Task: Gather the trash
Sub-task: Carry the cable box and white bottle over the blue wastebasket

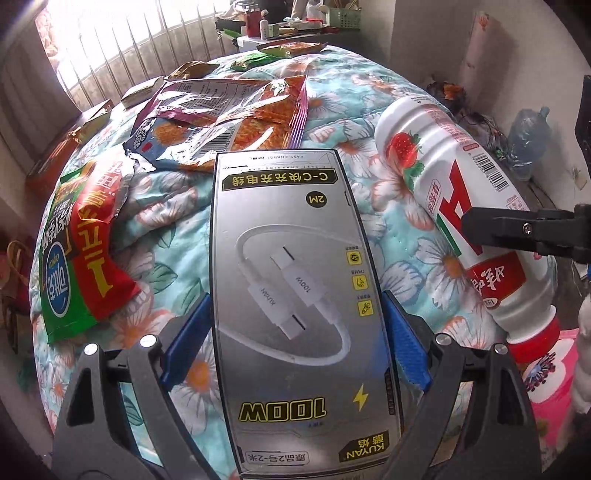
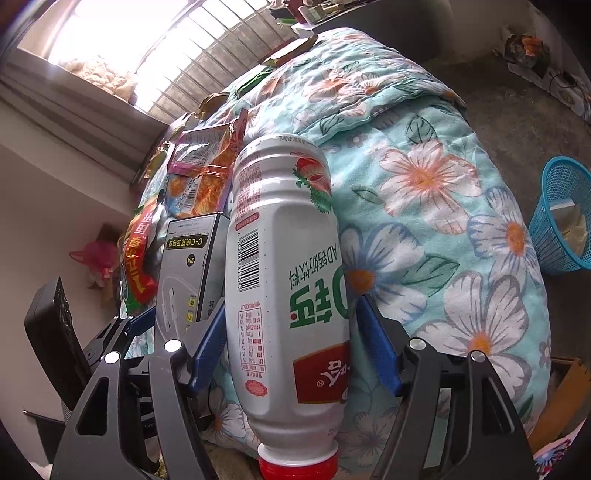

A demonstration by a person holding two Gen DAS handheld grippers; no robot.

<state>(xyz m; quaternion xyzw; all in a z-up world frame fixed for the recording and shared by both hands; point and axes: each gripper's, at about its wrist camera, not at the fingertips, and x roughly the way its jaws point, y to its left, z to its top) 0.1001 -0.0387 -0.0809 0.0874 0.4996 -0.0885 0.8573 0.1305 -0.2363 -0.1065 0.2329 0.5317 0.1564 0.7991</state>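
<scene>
My left gripper (image 1: 297,325) is shut on a grey cable box (image 1: 295,295), its blue pads pressed on both long sides, above the floral quilt (image 1: 177,229). My right gripper (image 2: 291,343) is shut on a white strawberry drink bottle (image 2: 284,258) with a red cap (image 2: 297,463) pointing toward me. The bottle also shows at the right of the left wrist view (image 1: 454,206), and the box at the left of the right wrist view (image 2: 184,269). Snack wrappers lie on the quilt: a red-green bag (image 1: 81,251) and an orange-purple one (image 1: 229,118).
A blue mesh waste basket (image 2: 561,221) stands on the floor right of the bed. More wrappers (image 1: 192,68) lie along the far edge by the barred window (image 1: 122,44). A cluttered table (image 1: 295,26) stands behind. A pink item (image 1: 554,384) is at lower right.
</scene>
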